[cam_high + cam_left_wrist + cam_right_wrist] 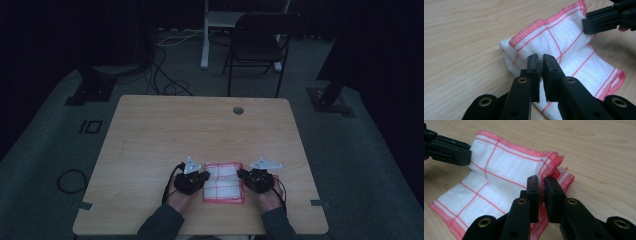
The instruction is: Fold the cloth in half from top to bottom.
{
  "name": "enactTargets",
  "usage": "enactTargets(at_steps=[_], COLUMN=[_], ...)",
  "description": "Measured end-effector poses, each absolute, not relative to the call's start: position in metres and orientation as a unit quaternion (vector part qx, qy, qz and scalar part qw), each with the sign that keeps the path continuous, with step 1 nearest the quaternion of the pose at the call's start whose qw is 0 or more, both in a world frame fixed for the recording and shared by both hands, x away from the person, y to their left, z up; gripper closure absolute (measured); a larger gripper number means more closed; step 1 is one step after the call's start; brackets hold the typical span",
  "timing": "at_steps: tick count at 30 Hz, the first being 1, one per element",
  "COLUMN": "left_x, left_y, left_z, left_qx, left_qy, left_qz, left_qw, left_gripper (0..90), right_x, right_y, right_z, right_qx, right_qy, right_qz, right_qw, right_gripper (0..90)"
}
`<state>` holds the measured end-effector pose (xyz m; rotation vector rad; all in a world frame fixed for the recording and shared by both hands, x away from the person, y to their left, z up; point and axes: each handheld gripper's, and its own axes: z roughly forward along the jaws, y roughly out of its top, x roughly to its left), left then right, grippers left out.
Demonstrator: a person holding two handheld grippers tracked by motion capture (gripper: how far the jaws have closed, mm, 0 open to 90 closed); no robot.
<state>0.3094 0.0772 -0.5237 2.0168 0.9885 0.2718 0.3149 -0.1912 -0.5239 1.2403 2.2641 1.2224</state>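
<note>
- The wooden table (pixel 150 150) takes up the middle of the high view, a pale rectangle on a dark floor, with a round cable grommet (pixel 238 110) near its far edge at about 1 o'clock from the table's centre.
- A black folding chair (pixel 257 42) stands beyond the far edge at 12 o'clock, next to a white stand leg (pixel 205 35); loose cables (pixel 165 75) lie on the floor toward 11 o'clock.
- The person's two forearms come in at 6 o'clock, in dark sleeves (pixel 162 222).
- A white cloth with red grid lines and red stitched hem (pixel 223 183) lies folded on the table near the person's edge, at about 5 o'clock from the table's centre and between the two grippers. Its upper fold is raised off the lower layer along both side edges.
- The left gripper (pixel 200 179) sits at 9 o'clock of the cloth. In the left gripper view its jaws stand very narrow, with a thin layer of the cloth's left edge (pixel 539 47) pinched in the slit between them.
- The right gripper (pixel 246 176) sits at 3 o'clock of the cloth. In the right gripper view its jaws are just as narrow and clamp the bunched red hem (pixel 549 167) of the upper fold.
- Each gripper carries a grey three-cornered plate (pixel 266 163) on top.
</note>
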Motion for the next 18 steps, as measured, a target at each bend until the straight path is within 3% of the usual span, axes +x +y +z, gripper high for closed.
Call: enactTargets(at_steps=[6, 9, 18], left_x=[0.306, 0.305, 0.313], left_y=[0.077, 0.078, 0.091], left_z=[-0.533, -0.531, -0.511], left_qx=[0.810, 0.810, 0.781], left_qy=[0.399, 0.393, 0.408], left_qz=[0.104, 0.105, 0.124], left_qw=[0.418, 0.422, 0.457], left_gripper=[81.7, 73.3, 66.7], right_x=[0.312, 0.311, 0.309], right_y=[-0.192, -0.193, -0.194], right_z=[-0.528, -0.531, -0.533], right_qx=[0.433, 0.432, 0.434], right_qy=[0.788, 0.792, 0.792], right_qz=[0.415, 0.409, 0.409], right_qw=[0.138, 0.135, 0.134], right_gripper=[72.5, 66.4, 64.1])
